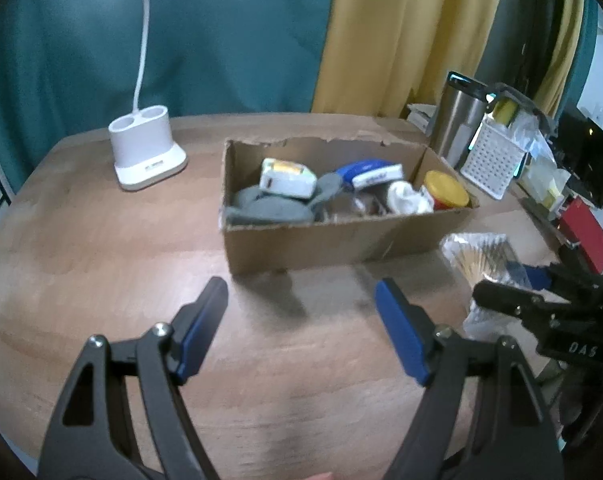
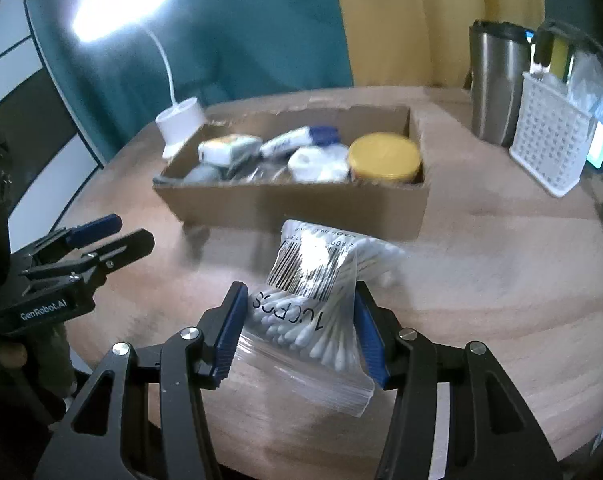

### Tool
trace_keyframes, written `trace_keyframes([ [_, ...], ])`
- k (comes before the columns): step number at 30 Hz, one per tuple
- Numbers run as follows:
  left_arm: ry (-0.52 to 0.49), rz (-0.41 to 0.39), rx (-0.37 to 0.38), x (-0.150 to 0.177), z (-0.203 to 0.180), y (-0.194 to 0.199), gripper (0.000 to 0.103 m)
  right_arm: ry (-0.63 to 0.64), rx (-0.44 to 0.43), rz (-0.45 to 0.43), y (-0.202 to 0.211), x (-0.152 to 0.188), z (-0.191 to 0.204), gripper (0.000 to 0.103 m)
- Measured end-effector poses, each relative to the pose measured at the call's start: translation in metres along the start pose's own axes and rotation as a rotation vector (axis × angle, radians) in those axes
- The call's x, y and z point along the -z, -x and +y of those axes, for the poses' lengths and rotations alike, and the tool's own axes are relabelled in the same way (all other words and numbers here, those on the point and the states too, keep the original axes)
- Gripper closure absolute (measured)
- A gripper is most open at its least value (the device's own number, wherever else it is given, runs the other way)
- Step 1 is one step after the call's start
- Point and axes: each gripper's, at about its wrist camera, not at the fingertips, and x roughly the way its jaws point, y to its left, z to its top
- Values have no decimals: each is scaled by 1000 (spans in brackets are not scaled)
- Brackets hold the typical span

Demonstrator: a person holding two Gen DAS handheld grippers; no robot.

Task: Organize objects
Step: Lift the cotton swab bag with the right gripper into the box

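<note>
A clear bag of cotton swabs (image 2: pixel 321 300) sits between the fingers of my right gripper (image 2: pixel 299 312), which is shut on it just above the wooden table (image 2: pixel 481 300). The bag also shows in the left wrist view (image 1: pixel 485 256), with my right gripper (image 1: pixel 513 284) on it. A cardboard box (image 1: pixel 341 240) (image 2: pixel 293 208) lies beyond, holding a yellow-lidded jar (image 2: pixel 383 156), grey cloth (image 1: pixel 269 210), a white packet (image 1: pixel 287 178) and a blue and white tube (image 1: pixel 371 172). My left gripper (image 1: pixel 301 308) is open and empty in front of the box; it also shows in the right wrist view (image 2: pixel 117 232).
A white desk lamp base (image 1: pixel 147 148) stands at the back left. A steel tumbler (image 2: pixel 497 80) and a white perforated basket (image 2: pixel 549 148) stand at the back right. A red box (image 1: pixel 585 232) lies at the far right. Teal and yellow curtains hang behind.
</note>
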Motion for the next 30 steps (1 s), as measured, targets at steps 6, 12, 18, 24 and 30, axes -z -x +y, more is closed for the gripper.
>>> trace_keyframes([
  [6, -7, -7, -3, -17, -7, -6, 25, 4, -2, -26, 5, -21, -9, 48],
  [12, -11, -14, -3, -33, -13, -15, 25, 1, -11, -45, 5, -40, -19, 48],
  [18, -18, -6, -2, -47, -18, -29, 25, -5, -9, -57, 0, -60, -32, 48],
  [24, -15, -4, 0, -59, -18, -40, 25, -7, -7, -51, -13, -78, -44, 48],
  [30, -5, 16, 0, -68, -14, -56, 25, 10, -15, -30, -30, -94, -47, 48],
])
